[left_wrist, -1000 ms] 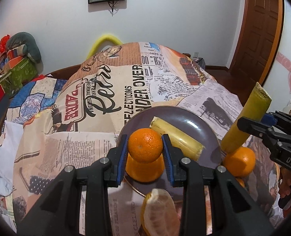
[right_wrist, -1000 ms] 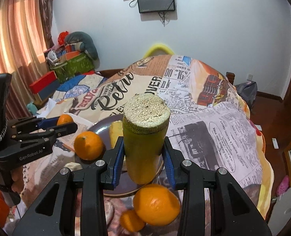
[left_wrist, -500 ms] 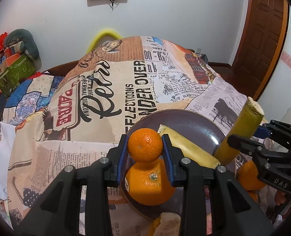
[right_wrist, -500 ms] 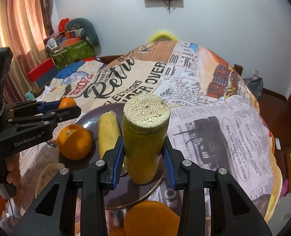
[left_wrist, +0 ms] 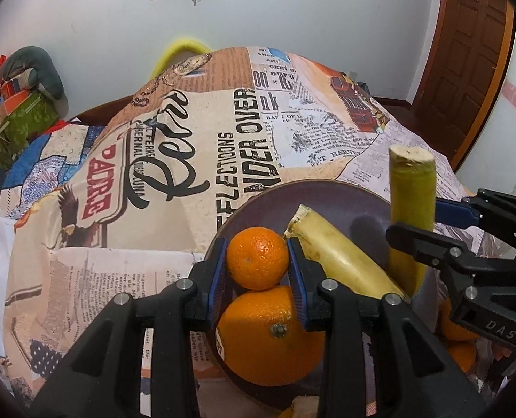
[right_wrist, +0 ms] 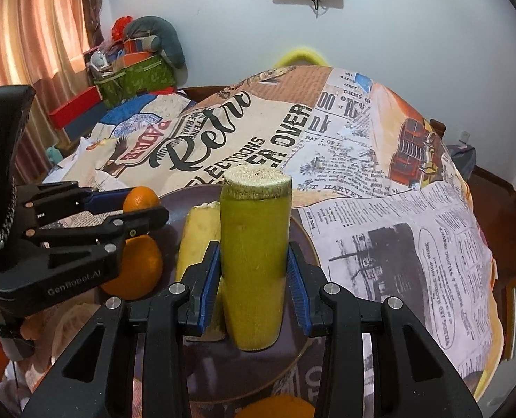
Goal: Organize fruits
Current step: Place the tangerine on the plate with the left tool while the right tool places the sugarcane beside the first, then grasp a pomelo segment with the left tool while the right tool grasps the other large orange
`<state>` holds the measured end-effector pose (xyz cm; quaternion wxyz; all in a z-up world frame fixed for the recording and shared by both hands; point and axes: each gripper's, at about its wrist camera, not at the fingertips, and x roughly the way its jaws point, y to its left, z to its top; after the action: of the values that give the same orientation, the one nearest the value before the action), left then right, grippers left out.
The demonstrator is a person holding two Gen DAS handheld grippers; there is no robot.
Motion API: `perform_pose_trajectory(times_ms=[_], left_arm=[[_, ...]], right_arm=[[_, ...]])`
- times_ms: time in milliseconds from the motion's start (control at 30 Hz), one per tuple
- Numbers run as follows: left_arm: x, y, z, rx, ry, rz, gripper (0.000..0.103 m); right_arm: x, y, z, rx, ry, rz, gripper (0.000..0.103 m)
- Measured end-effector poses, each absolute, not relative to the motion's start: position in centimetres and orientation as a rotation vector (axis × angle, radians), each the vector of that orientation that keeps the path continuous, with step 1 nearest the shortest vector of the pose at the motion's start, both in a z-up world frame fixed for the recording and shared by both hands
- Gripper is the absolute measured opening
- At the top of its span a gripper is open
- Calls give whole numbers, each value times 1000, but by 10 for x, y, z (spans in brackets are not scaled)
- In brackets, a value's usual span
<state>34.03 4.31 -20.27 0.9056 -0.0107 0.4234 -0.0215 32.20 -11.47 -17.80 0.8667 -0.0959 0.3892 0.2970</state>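
Observation:
My left gripper [left_wrist: 257,270] is shut on a small orange [left_wrist: 257,257] and holds it just above a dark plate [left_wrist: 327,191]. A larger orange [left_wrist: 268,341] and a pale yellow cane piece [left_wrist: 338,261] lie on the plate. My right gripper [right_wrist: 253,275] is shut on a green-yellow cane piece [right_wrist: 254,250] held upright over the plate [right_wrist: 303,237]; it also shows in the left wrist view [left_wrist: 413,209]. The left gripper [right_wrist: 132,209] with its orange [right_wrist: 140,198] shows at left in the right wrist view.
A newspaper-print cloth [left_wrist: 195,160] covers the table. More oranges [left_wrist: 456,334] lie by the plate's right side, one near the front edge [right_wrist: 282,405]. A peeled fruit piece [left_wrist: 303,411] lies in front. Boxes and cushions [right_wrist: 136,66] stand far left.
Both grippers have moved forward and lower over the plate with their fruit. The right gripper's cane piece has turned from leaning to upright, closer to the plate's middle.

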Motion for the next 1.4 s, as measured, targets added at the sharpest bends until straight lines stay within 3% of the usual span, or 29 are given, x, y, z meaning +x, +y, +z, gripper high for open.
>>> perform_pose_trajectory(times_ms=[67, 133, 200, 733, 867, 1033, 1400], left_arm=[[341, 42, -205, -14, 878, -42, 38], [340, 41, -205, -12, 874, -48, 50], [339, 40, -203, -13, 863, -54, 57], [306, 39, -159, -41, 783, -52, 57], [286, 38, -143, -31, 750, -44, 57], [262, 39, -128, -27, 730, -33, 57], [221, 41, -136, -38, 775, -22, 57]], right_arm=[[322, -112, -179, -209, 821, 621, 34], [322, -109, -182, -225, 840, 630, 34], [319, -108, -181, -233, 834, 629, 34], [294, -130, -146, -155, 770, 610, 37], [279, -142, -130, -129, 736, 597, 44], [262, -153, -114, -119, 702, 578, 44], [222, -171, -110, -105, 693, 549, 47]])
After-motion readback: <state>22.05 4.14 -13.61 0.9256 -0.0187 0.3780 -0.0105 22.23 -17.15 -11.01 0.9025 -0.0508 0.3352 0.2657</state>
